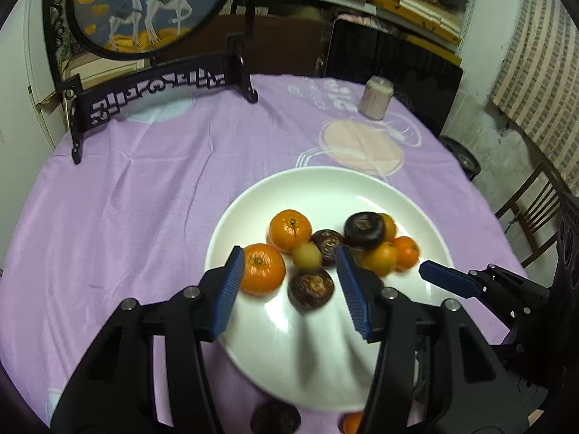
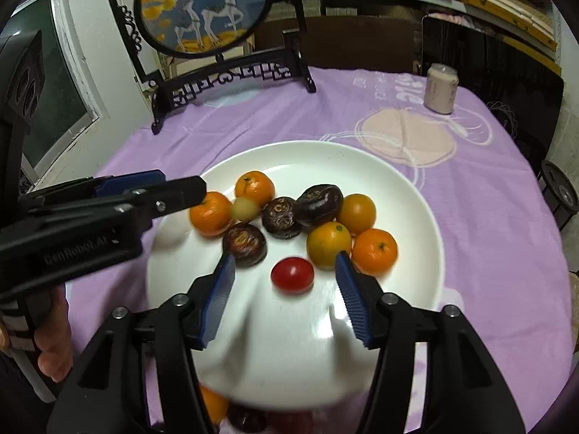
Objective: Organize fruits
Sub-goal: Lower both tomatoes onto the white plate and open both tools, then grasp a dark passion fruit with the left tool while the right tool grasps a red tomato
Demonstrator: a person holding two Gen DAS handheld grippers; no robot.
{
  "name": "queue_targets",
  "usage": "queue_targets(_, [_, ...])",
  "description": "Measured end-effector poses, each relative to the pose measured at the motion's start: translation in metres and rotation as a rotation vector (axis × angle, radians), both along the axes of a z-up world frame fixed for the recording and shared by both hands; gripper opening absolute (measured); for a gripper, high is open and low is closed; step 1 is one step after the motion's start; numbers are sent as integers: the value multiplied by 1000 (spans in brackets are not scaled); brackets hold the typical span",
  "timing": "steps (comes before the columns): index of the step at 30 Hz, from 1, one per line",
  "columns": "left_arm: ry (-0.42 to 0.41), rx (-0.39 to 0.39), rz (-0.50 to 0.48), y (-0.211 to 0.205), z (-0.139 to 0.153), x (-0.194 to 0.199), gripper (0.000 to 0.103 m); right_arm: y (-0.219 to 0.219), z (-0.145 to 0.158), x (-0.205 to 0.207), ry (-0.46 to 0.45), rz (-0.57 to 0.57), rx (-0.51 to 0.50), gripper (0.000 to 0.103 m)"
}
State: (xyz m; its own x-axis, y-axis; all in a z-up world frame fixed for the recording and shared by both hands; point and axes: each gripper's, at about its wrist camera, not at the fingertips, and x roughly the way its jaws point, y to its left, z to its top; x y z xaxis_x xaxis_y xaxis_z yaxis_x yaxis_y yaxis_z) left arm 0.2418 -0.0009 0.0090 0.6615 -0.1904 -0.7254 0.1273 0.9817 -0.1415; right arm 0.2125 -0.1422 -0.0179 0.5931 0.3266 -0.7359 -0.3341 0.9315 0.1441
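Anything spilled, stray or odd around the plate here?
Mostly tidy: the fruit sits on the plate. But a few pieces lie off it on the cloth by the near rim: an orange one and a dark one, partly hidden behind the grippers.

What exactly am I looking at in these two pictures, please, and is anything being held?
No robot arm: a person holds two hand-held tools, each with a fisheye camera looking along its blue fingers. One picture is from the left tool, the other from the right tool. Both hover open over a white plate on a purple tablecloth; neither holds anything. The plate carries mandarins, dark brown fruits and a cherry tomato. Behind stand a drink can and a deer screen.
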Motion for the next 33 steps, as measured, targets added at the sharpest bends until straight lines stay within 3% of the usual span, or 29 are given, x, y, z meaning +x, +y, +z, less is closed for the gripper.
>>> queue_targets(5, [-35, -20, -12, 4, 9, -42, 72, -11, 7, -39, -2, -6, 2, 60])
queue_targets(10, [-36, -19, -34, 13, -1, -89, 74, -29, 4, -83, 2, -40, 1, 60])
queue_targets(14, [-16, -8, -48, 23, -20, -131, 74, -34, -16, -105, 48, -52, -14, 60])
queue_targets(19, [54, -8, -79, 25, -45, -161, 74, -31, -39, -102, 96, -61, -34, 60])
queue_targets(28, [111, -14, -96, 29, -63, -179, 74, -27, -50, -99, 64, -66, -127, 60])
queue_targets(30, [119, -18, -113, 23, -65, -179, 74, -23, -53, -94, 57, -48, -125, 58])
queue_targets(33, [124, -13, -135, 15, -66, -179, 74, -15, -63, -81, 63, -20, -140, 41])
